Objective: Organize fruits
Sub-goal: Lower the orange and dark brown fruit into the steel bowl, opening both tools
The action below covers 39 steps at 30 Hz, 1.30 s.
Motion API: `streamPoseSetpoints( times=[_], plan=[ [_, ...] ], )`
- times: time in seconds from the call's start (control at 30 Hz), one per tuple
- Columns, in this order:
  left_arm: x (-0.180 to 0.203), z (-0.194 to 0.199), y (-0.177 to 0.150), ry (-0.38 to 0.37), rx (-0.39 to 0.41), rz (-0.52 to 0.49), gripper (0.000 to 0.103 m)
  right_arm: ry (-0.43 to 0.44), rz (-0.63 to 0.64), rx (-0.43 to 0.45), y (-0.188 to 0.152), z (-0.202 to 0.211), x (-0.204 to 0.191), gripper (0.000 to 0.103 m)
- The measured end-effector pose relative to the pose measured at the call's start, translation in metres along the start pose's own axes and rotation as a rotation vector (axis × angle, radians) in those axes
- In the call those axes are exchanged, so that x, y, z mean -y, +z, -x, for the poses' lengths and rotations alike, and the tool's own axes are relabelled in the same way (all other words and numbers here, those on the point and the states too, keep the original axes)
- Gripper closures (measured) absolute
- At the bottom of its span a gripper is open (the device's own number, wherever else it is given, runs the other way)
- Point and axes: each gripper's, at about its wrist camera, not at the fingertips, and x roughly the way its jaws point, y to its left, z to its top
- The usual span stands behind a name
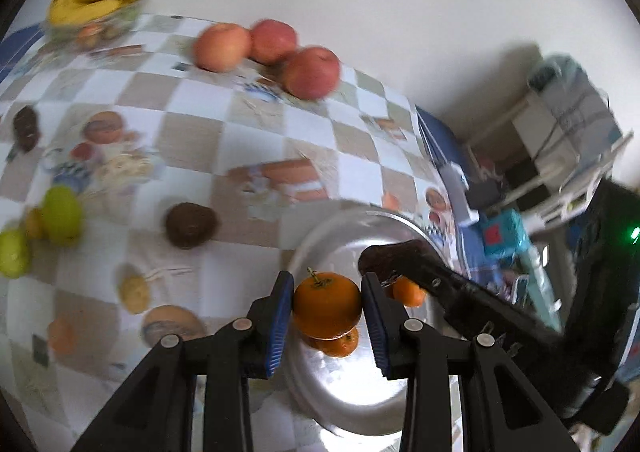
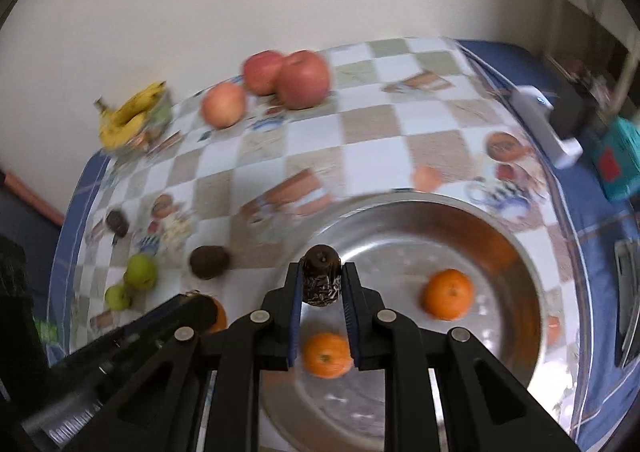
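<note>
- My left gripper is clamped on an orange, blue pads pressing it from both sides; its stem points up and slightly left in the left wrist view.
- That orange hangs over the near-left part of the steel bowl, low centre of the frame, with its reflection just beneath it.
- My right gripper is clamped on a dark wrinkled fruit; its long axis runs up the frame between my fingers, stem end toward the top.
- This fruit sits over the bowl's left rim, centre of the right wrist view.
- Two more oranges lie in the bowl: one right of centre, one low, between my fingers.
- On the table, a checked cloth with printed pictures: three apples at top centre, bananas on a glass dish at upper left.
- A dark fruit lies left of the bowl, another farther left, and two green fruits at lower left.
- A plain pale wall fills the top of both views; a blue edge borders the cloth, and blurred clutter stands at far right.
</note>
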Motion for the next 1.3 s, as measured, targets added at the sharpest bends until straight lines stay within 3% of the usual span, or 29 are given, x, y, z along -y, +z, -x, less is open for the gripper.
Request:
streamPoseSetpoints(
  times=[0.23,0.47,0.73,0.83,0.9,0.93,1.03,1.1,1.3],
  plan=[
    [0.013,-0.036,-0.007,0.021,-0.034,-0.073,0.066,-0.058,-0.038,-0.028,0.001,-0.009,0.023,0.083],
    [0.009,-0.053,-0.014,0.066,-0.060,-0.099,0.066,-0.051,-0.058,-0.083,-0.004,-0.027,0.031,0.083],
    [0.017,-0.057,-0.016,0.089,-0.047,-0.156,0.063,-0.047,-0.076,-0.059,-0.002,-0.031,0.035,0.083],
    [0.018,-0.057,-0.016,0.078,-0.048,-0.157,0.058,-0.037,-0.089,-0.061,-0.002,-0.033,0.036,0.081],
    [0.019,-0.057,-0.016,0.071,-0.047,-0.159,0.045,-0.034,-0.091,-0.064,-0.001,-0.033,0.036,0.081],
    [0.020,-0.056,-0.016,0.068,-0.047,-0.161,0.044,-0.038,-0.088,-0.066,-0.001,-0.033,0.035,0.081],
    [0.021,-0.057,-0.016,0.068,-0.057,-0.159,0.042,-0.051,-0.084,-0.069,0.000,-0.033,0.035,0.080],
    [0.021,-0.056,-0.015,0.064,-0.061,-0.152,0.041,-0.054,-0.090,-0.071,0.001,-0.033,0.036,0.074],
    [0.023,-0.044,-0.010,0.054,-0.049,-0.146,0.036,-0.052,-0.086,-0.035,0.006,-0.018,0.034,0.073]
  ],
)
